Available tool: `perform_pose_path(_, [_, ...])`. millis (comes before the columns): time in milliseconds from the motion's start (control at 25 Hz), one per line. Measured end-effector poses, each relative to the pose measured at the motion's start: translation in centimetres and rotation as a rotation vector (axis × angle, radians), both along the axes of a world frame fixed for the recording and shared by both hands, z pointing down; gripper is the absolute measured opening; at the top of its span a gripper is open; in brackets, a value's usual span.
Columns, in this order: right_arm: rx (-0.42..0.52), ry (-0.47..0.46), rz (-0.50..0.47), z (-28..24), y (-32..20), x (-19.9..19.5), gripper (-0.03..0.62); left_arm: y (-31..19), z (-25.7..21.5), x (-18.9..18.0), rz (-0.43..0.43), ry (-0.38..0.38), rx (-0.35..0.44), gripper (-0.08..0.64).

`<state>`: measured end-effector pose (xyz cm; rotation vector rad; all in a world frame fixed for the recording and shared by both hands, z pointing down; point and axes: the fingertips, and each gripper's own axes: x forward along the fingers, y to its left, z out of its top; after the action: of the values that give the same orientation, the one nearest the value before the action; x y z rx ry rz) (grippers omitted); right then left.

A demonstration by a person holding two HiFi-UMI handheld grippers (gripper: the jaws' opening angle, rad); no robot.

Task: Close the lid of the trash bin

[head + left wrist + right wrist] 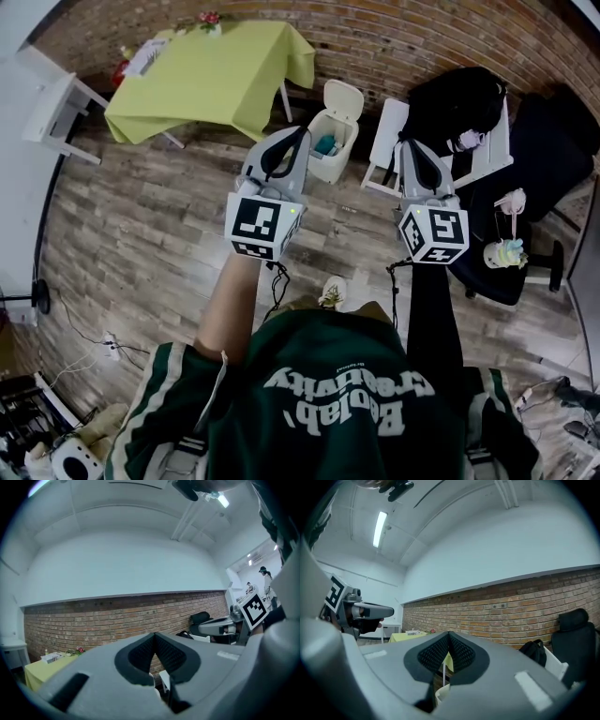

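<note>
1. Grey plastic shells on both tools. The left hand-held gripper (pixel 298 133) has its jaws pressed together with nothing between them. The right hand-held gripper (pixel 406 143) is the same, pads meeting at the tip and empty.
2. The trash bin (pixel 335 167), white, stands on the floor just beyond the left hand-held gripper's tip and slightly to its right. The right hand-held gripper sits off the bin's right side and further from it. I judge the left to be the nearer tool.
3. The lid (pixel 343 99) is open, standing upright from the bin's far edge on the wall side, so the hinge line runs across the person's line of reach. The mouth is uncovered, with something blue-green (pixel 325 145) showing inside.
4. Judgement: closing it means reaching over the mouth to the lid's top or back face, then tipping it toward the person and down. Closed jaws should serve for a push.
5. Wood-plank floor (pixel 141 216) carries the bin.
6. Left of the bin is a counter (pixel 206 66) under a lime-green cloth.
7. Just right of the bin is a white chair (pixel 387 131) with a black bag (pixel 455 108) on it.
8. Directly behind the bin is a brick wall (pixel 394 37), close behind the raised lid.
</note>
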<state>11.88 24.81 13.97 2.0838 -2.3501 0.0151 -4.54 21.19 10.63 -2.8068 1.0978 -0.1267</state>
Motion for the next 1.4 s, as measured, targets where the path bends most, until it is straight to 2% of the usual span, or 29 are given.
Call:
perform_pose_path(400, [-0.024, -0.005, -0.007, 1.2, -2.7, 0.0, 0.015, -1.9, 1.2, 0.0, -0.011, -0.015, -0.035, 0.008])
perform_pose_path(800, [-0.025, -0.016, 0.006, 2.0, -5.6, 1.0, 0.014, -5.0, 1.6, 0.8, -0.007, -0.026, -0.023, 0.008])
perform_pose_path(1000, [-0.016, -0.024, 0.064, 1.4, -8.3, 2.5, 0.006, -8.2, 1.8, 1.6, 0.015, -0.013, -0.021, 0.008])
perform_pose_path(1200, [-0.011, -0.029, 0.056, 1.4, -11.2, 2.8, 0.000, -12.1, 1.1, 2.6, 0.028, 0.007, 0.014, 0.008])
perform_pose_path(1400, [-0.001, -0.068, 0.038, 1.2, -15.8, 2.9, -0.002, -16.9, 1.4, 3.6, 0.066, 0.041, -0.020, 0.008])
